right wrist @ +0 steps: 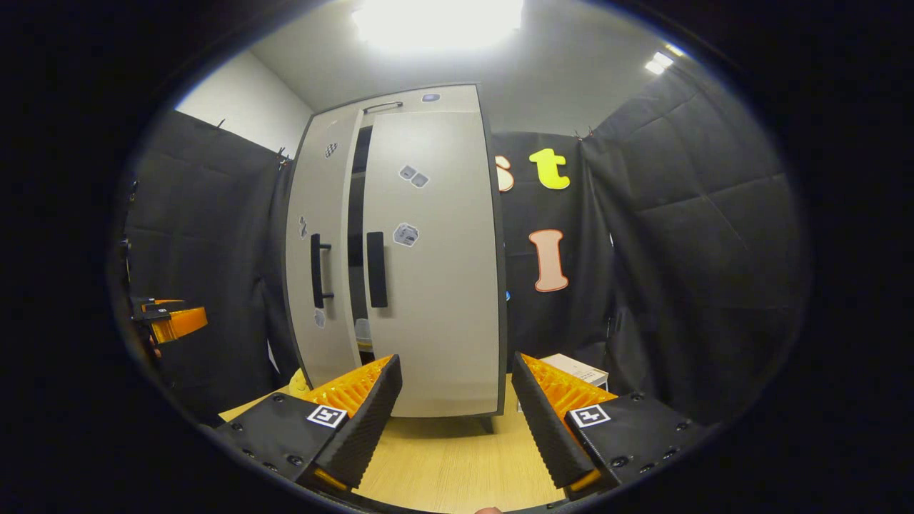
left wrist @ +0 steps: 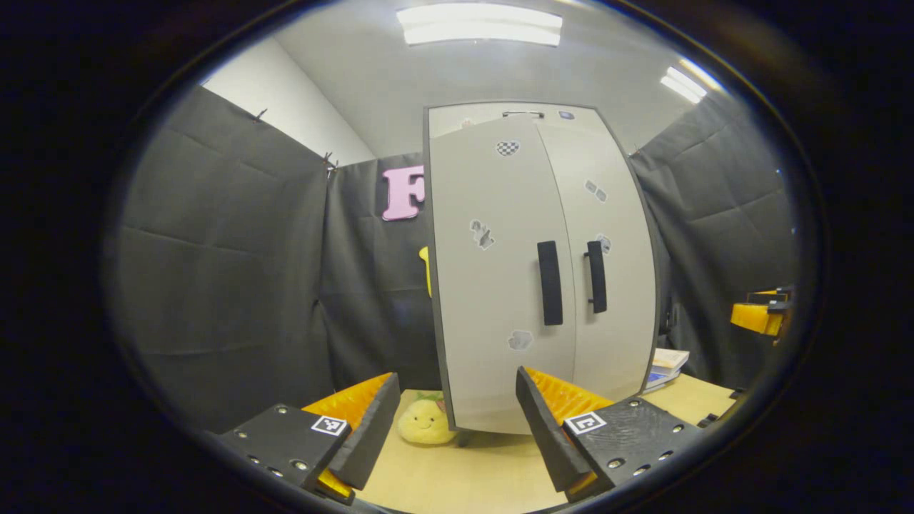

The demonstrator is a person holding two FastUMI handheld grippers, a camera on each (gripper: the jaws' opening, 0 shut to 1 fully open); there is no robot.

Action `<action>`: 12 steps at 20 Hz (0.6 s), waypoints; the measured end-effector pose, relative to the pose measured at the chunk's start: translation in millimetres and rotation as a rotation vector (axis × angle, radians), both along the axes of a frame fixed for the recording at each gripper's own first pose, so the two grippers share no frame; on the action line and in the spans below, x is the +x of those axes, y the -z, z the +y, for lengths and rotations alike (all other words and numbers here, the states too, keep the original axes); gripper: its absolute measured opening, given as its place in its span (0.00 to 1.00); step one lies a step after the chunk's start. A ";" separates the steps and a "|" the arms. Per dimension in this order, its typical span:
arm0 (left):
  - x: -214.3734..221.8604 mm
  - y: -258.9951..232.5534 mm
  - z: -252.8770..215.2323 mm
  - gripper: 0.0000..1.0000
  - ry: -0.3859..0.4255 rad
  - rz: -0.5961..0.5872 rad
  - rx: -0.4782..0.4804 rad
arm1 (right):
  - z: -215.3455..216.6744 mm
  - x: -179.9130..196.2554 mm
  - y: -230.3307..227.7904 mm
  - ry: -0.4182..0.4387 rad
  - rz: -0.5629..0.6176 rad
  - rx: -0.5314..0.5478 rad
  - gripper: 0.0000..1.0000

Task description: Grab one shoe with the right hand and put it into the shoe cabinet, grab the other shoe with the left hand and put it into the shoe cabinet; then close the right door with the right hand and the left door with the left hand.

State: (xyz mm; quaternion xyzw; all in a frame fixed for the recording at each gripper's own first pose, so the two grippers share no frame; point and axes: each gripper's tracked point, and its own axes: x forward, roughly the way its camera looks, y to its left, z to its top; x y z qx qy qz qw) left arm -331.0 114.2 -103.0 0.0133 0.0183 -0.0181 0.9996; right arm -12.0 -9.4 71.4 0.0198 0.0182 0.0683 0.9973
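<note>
The pale grey shoe cabinet (left wrist: 500, 285) stands upright on the table just ahead of me. In the right gripper view its right door (right wrist: 435, 271) lies flat and shut. Its left door (right wrist: 321, 214) stands slightly ajar, leaving a dark gap between the two black handles (right wrist: 376, 269). Low in that gap sits a pale shape (right wrist: 363, 330), too small to identify. My left gripper (left wrist: 457, 375) is open and empty, facing the left door. My right gripper (right wrist: 455, 360) is also open and empty, in front of the right door. Neither gripper touches the cabinet.
The cabinet rests on a light wooden table (left wrist: 464, 478). A yellow plush toy (left wrist: 426, 421) lies by its left foot. Stacked books (left wrist: 668, 364) lie to its right, and a white box (right wrist: 575, 371) sits behind it. Black cloth walls surround the booth.
</note>
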 end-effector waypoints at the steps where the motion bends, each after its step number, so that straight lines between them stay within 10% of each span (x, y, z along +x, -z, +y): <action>1: -2.9 -1.8 2.4 0.93 -0.001 -0.004 -0.001 | 1.6 -2.5 -1.3 -0.001 -0.001 0.002 0.97; 12: -16.0 -14.7 -6.4 0.94 0.019 -0.022 0.007 | -3.4 -12.1 -9.7 0.015 -0.014 -0.002 0.97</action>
